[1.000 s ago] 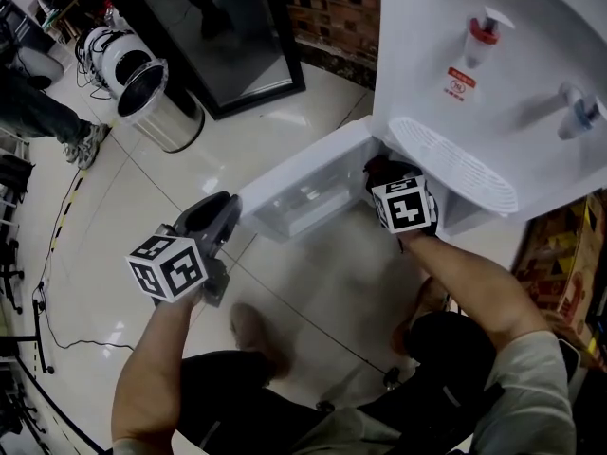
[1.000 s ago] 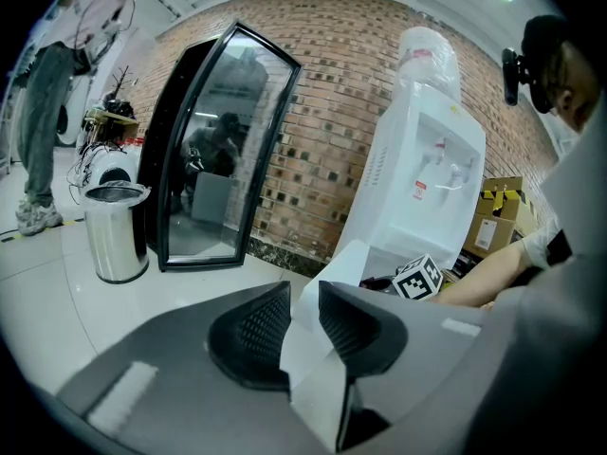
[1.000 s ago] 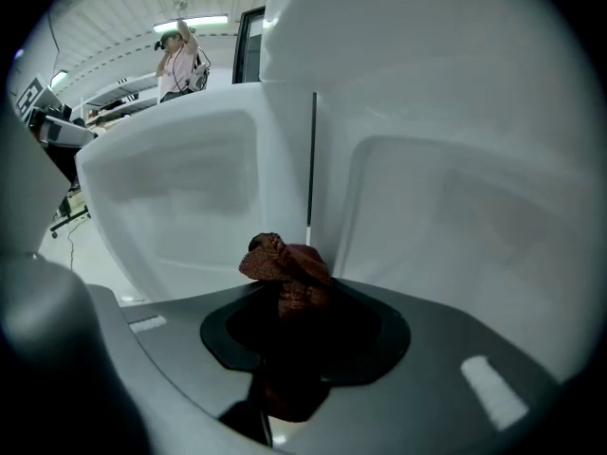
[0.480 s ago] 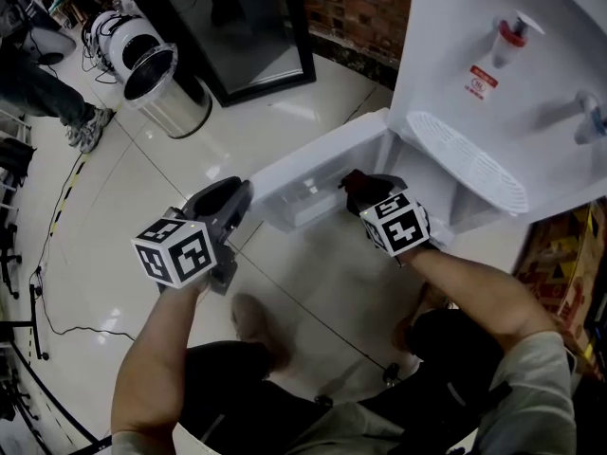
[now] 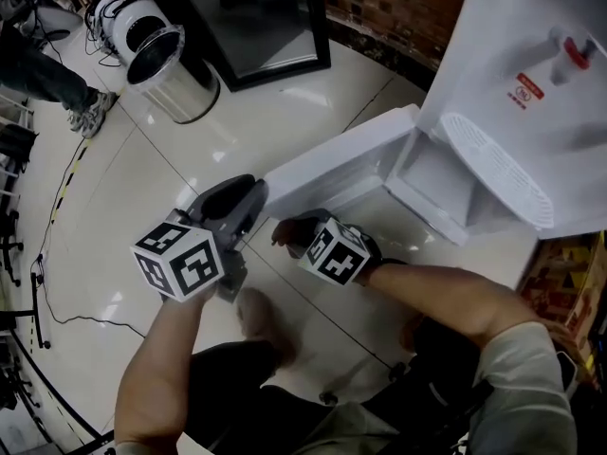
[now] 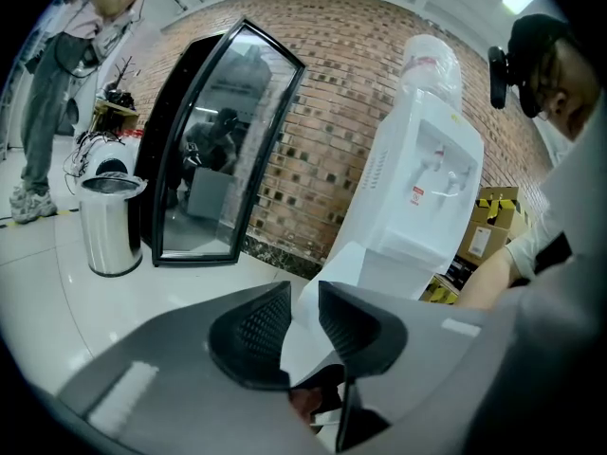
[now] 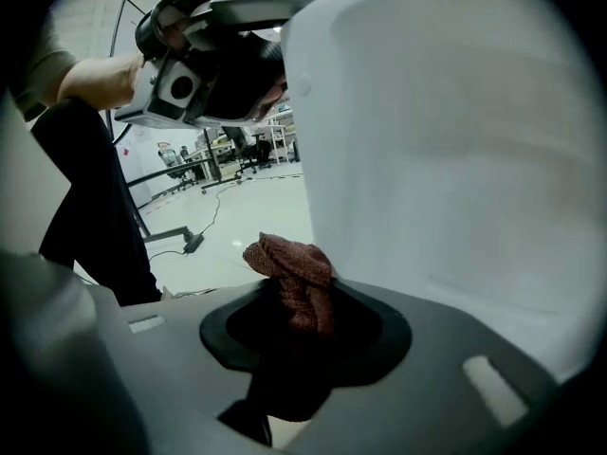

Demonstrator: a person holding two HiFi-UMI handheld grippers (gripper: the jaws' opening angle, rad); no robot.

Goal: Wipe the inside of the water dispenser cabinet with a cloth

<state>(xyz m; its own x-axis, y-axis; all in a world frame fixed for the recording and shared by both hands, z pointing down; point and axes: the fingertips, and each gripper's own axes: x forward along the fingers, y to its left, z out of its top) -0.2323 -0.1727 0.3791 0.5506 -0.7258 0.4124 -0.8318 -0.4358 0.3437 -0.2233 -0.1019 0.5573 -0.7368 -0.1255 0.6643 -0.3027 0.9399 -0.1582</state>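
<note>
Right tool (image 7: 303,309) is clenched on a reddish-brown cloth (image 7: 289,271), and a crumpled bunch of it sticks up past the tips. The cloth is therefore outside the cabinet (image 5: 432,173), low over the floor (image 5: 190,159). It is close against the white face of the open door (image 5: 332,164), near the door's free end.

Left tool (image 6: 303,297) sits just beside the right one, to its left in the head view, and points at the door's corner. It is released: its pads stand a narrow gap apart with nothing gripped, and the door shows through the gap. Whether its tips touch the door I cannot tell.

The door swings out leftward from the white dispenser (image 5: 517,27), so the cabinet's pale inside is open to view under the drip grille (image 5: 498,173). A red tap (image 5: 574,45) sits above the grille. Across the glossy tiles stand a steel bin (image 5: 185,98), a black-framed glass panel (image 5: 251,12) and a brick wall (image 5: 398,3). Both forearms reach in from the bottom edge.
</note>
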